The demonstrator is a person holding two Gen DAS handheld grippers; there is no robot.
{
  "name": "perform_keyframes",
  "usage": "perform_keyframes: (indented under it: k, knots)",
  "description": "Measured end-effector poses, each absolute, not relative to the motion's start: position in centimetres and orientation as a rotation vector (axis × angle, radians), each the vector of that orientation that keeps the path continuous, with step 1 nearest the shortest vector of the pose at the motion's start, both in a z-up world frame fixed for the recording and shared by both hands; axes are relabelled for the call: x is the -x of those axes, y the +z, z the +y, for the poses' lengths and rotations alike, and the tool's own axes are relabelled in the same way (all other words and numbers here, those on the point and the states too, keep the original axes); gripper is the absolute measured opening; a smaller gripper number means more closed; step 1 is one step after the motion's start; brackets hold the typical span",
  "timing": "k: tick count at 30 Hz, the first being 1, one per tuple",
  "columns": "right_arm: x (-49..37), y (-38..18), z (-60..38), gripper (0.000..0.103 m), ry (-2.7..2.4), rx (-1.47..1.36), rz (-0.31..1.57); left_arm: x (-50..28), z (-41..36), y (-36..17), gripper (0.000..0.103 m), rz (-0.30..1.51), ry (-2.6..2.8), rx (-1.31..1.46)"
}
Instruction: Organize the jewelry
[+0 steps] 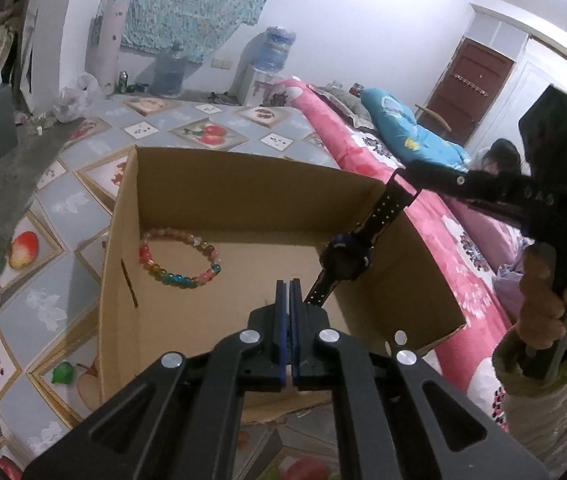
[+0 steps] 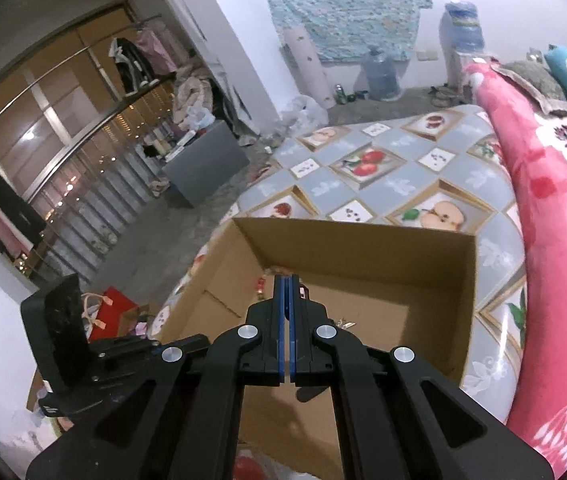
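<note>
right gripper [image 2: 288, 280] (jaws together), cardboard box [image 2: 367, 248]

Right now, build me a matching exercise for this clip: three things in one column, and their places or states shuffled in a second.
Things:
1. beaded bracelet
2. wristwatch
3. left gripper

States:
A. dangling over the cardboard box, strap end pinched by the right gripper
B. shut, holding nothing
C. lying inside the box, beside its left wall

Pairs: 1-C, 2-A, 3-B

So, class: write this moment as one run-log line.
right hand-held gripper: shut on watch, over cardboard box | left hand-held gripper: shut, idle | bead bracelet: in box
</note>
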State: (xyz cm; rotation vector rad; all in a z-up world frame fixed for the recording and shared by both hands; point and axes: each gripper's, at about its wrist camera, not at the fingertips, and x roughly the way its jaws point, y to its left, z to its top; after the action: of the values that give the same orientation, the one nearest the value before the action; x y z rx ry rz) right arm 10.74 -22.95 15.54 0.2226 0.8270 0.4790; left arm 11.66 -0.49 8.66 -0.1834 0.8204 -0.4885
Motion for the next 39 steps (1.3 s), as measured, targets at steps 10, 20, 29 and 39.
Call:
perform_keyframes:
  k: [10, 20, 29, 39]
  knots:
    - [-8.7, 18.2, -21.4, 0.0, 0.55, -0.236, 0.785, -9.1, -2.8, 10.5, 0.04, 0.715, -0.548, 0.047]
    - [-9.0, 19.5, -19.7, 0.0, 0.631, -0.298, 0.787, -8.2, -5.1, 11.2, 0.05, 0.64, -0.56, -0.057]
    - [-9.3, 18.7, -19.0, 0.0, 0.683, -0.373, 0.831, -9.1, -5.9, 10.6, 0.05, 0.617, -0.492, -0.114]
    - [-9.4, 18.5, -19.1, 0.0, 0.698, -0.391, 0.829, -9.8, -5.7, 10.0, 0.031, 0.608, -0.459, -0.141]
